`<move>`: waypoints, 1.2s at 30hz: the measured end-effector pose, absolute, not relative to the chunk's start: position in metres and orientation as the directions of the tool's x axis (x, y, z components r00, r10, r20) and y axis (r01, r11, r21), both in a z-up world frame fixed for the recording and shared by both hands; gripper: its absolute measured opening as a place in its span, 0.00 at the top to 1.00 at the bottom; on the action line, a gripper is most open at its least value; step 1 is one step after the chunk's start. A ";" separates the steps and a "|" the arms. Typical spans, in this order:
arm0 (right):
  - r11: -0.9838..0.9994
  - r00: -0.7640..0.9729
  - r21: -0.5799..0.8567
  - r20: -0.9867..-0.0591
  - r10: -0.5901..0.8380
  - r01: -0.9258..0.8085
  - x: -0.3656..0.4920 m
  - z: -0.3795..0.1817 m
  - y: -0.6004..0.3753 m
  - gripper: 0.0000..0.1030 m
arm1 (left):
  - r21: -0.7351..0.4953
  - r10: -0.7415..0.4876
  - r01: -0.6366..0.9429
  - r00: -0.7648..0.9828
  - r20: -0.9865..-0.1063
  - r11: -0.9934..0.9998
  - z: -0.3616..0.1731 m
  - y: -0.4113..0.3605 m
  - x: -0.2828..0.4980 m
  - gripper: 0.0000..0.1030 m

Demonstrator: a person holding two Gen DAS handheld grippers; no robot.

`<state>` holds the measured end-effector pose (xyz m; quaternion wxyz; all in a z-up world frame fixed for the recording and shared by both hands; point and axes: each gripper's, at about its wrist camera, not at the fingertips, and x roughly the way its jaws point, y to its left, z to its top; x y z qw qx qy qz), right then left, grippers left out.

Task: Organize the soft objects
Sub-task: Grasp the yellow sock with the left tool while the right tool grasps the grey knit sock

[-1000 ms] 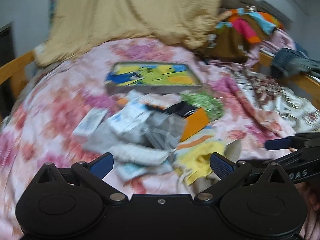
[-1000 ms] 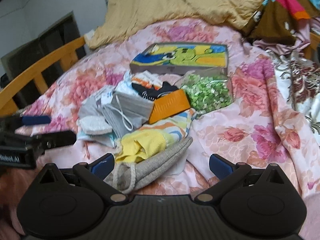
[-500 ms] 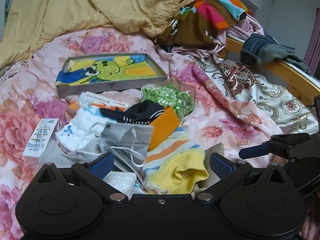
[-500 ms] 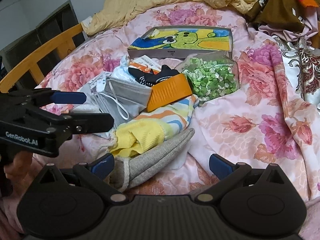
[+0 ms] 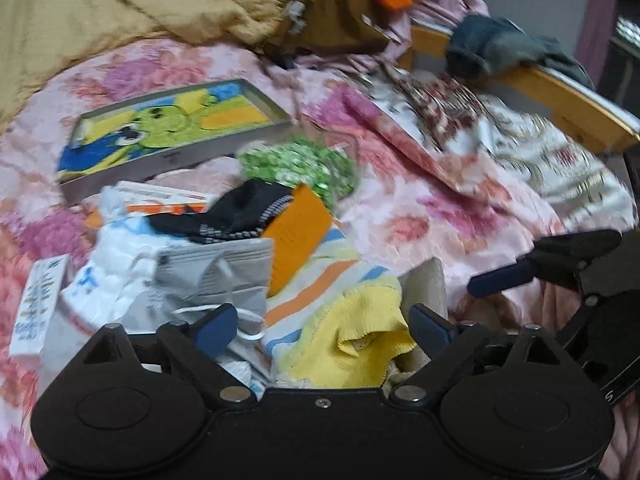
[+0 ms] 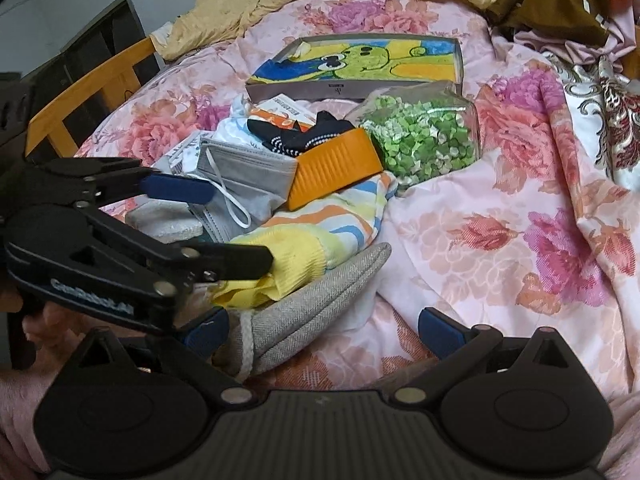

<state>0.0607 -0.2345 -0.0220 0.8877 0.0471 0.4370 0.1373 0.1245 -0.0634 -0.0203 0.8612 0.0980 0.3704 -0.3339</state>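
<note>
A heap of soft items lies on the floral bedspread [image 6: 500, 248]: a yellow cloth [image 5: 352, 336] [image 6: 296, 260], a striped cloth [image 6: 340, 216], a grey fabric pouch [image 6: 320, 312], grey face masks [image 5: 224, 276] [image 6: 248, 172], a black sock [image 5: 240, 212] [image 6: 304, 136] and an orange pad [image 6: 336, 168]. My left gripper [image 5: 324, 324] is open, its fingers either side of the yellow cloth; it also shows in the right wrist view [image 6: 224, 228]. My right gripper [image 6: 324, 328] is open over the pouch, and shows in the left wrist view [image 5: 532, 264].
A shallow box with a cartoon picture [image 6: 360, 64] lies behind the heap. A clear bag of green bits [image 6: 424, 136] sits beside it. A small white carton [image 5: 38, 304] lies left. Tan quilt [image 5: 120, 8], piled clothes [image 5: 360, 0] and wooden bed rails [image 6: 88, 92] border the bed.
My left gripper has moved forward and right over the heap, toward the yellow cloth. My right gripper has edged closer to the pouch. Both stay open.
</note>
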 end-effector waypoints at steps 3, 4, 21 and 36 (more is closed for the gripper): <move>0.954 0.566 0.219 -0.768 0.299 -0.206 0.063 -0.025 -0.233 0.08 | -0.090 -0.511 0.670 0.466 -0.722 0.737 -0.025 -0.069 0.135 0.20; 0.953 0.562 0.222 -0.770 0.302 -0.207 0.064 -0.027 -0.232 0.09 | -0.102 -0.514 0.669 0.456 -0.727 0.737 -0.027 -0.069 0.139 0.21; 0.933 0.521 0.271 -0.775 0.358 -0.238 0.074 -0.039 -0.221 0.52 | -0.186 -0.473 0.593 0.376 -0.796 0.784 -0.056 -0.077 0.164 0.89; 0.976 0.718 0.212 -0.671 0.184 -0.053 0.070 -0.019 -0.249 0.84 | -0.147 -0.414 0.478 0.521 -0.747 0.866 -0.034 -0.060 0.145 0.84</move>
